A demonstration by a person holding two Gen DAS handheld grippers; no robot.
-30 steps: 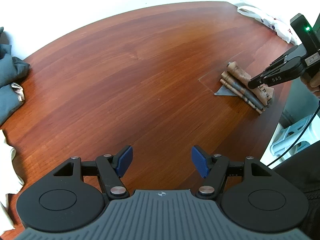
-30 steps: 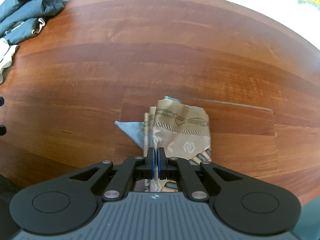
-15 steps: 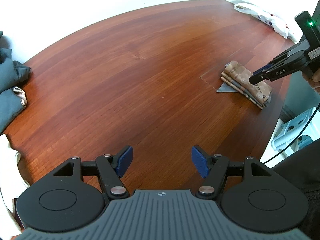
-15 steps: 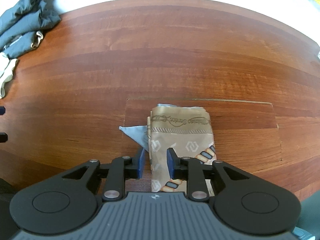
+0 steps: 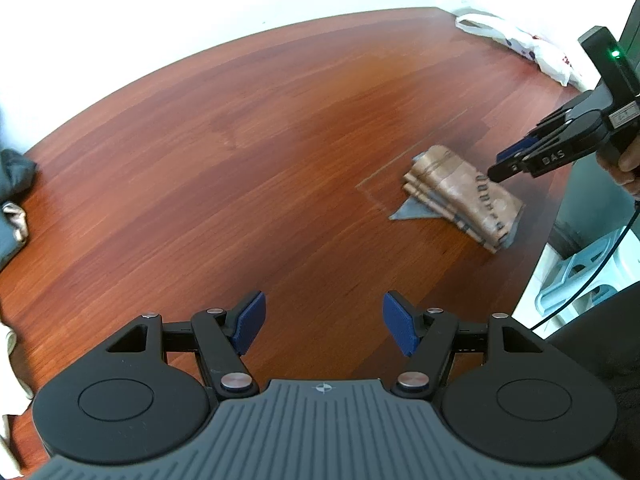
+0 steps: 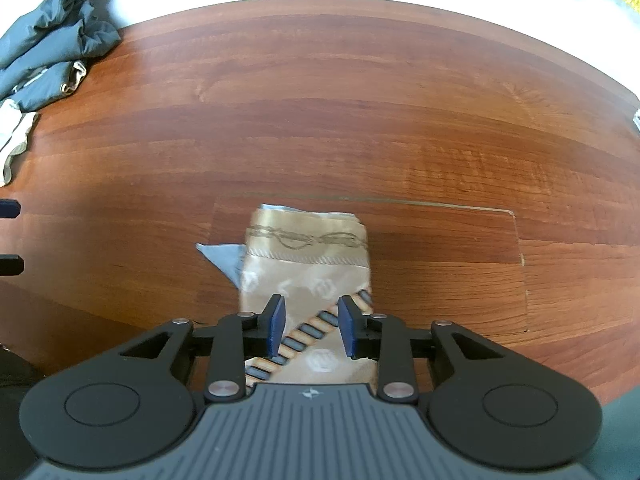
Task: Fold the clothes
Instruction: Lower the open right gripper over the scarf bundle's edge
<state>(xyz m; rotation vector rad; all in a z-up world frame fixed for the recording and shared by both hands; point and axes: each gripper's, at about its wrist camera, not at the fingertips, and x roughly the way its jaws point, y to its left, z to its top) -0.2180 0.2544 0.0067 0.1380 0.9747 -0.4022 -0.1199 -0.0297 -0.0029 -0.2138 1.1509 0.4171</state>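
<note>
From the left wrist view, the left hand-held gripper (image 5: 323, 326) hangs over bare wood of the counter (image 5: 248, 168) with its blue pads spread wide and nothing between them. Far to the right lies the folded cloth (image 5: 460, 196) — a tan, patterned bundle folded into a thick stack, with a blue corner poking out on its left side. The right hand-held gripper (image 5: 505, 164) is just above the cloth's far end, tips clear of the fabric, and part of a hand (image 5: 624, 160) shows behind it at the picture's edge. A white plastic bag (image 5: 516, 46) sits at the counter's far right corner, and grey clothes (image 5: 14, 200) lie at the left edge.

From the right wrist view, the right hand-held gripper (image 6: 311, 326) points down at the near half of the folded cloth (image 6: 308, 256). Its jaws are opening; the fabric shows in the gap below them, but the pads do not press on it — the cloth rests flat on the counter (image 6: 360, 120). The blue corner juts out to the cloth's left. At the upper left, well apart from the cloth, a heap of grey clothes (image 6: 52, 48) lies on the counter's edge, with a pale garment (image 6: 12, 140) just below it.
</note>
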